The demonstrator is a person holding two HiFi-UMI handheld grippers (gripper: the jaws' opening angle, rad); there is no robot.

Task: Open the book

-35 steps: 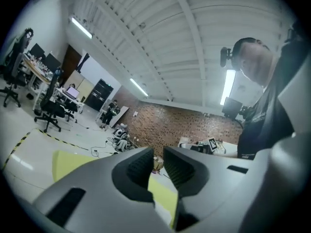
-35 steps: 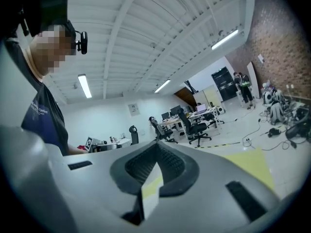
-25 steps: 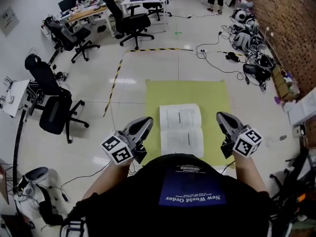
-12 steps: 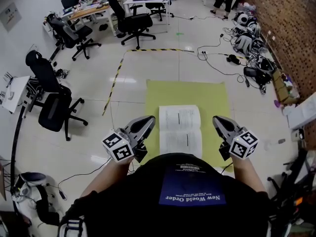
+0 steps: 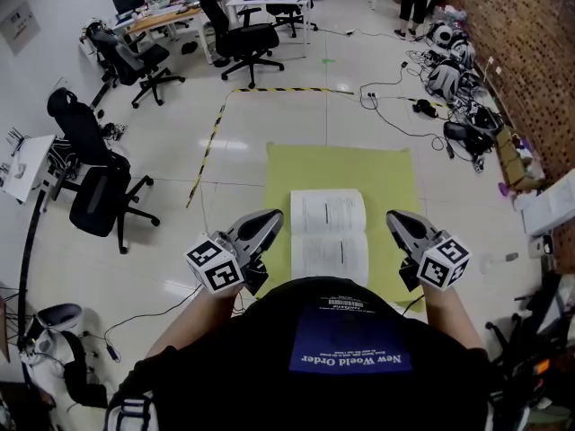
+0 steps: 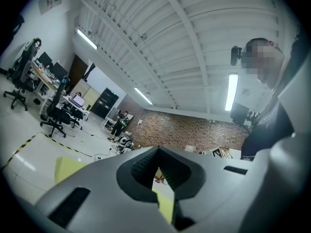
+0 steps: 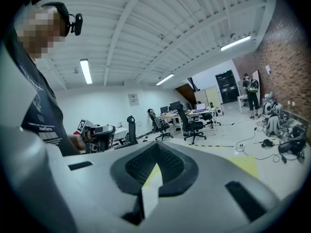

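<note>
You hold a gripper in each hand, low in front of your body, above a pale tiled floor [image 5: 243, 164]. Your left gripper [image 5: 266, 222] appears just left of the book, with its jaws pressed together and nothing between them. Your right gripper [image 5: 402, 224] appears just right of the book, with its jaws also together and empty. The book [image 5: 329, 234] lies open, white pages up, on a yellow-green mat [image 5: 386, 173] between the two grippers; neither gripper holds it. Beyond the mat, black-and-yellow tape [image 5: 208, 146] marks the floor. Black office chairs [image 5: 103, 200] stand to the left, and cables [image 5: 395, 97] trail toward a brick wall [image 5: 530, 52] on the right.
</note>
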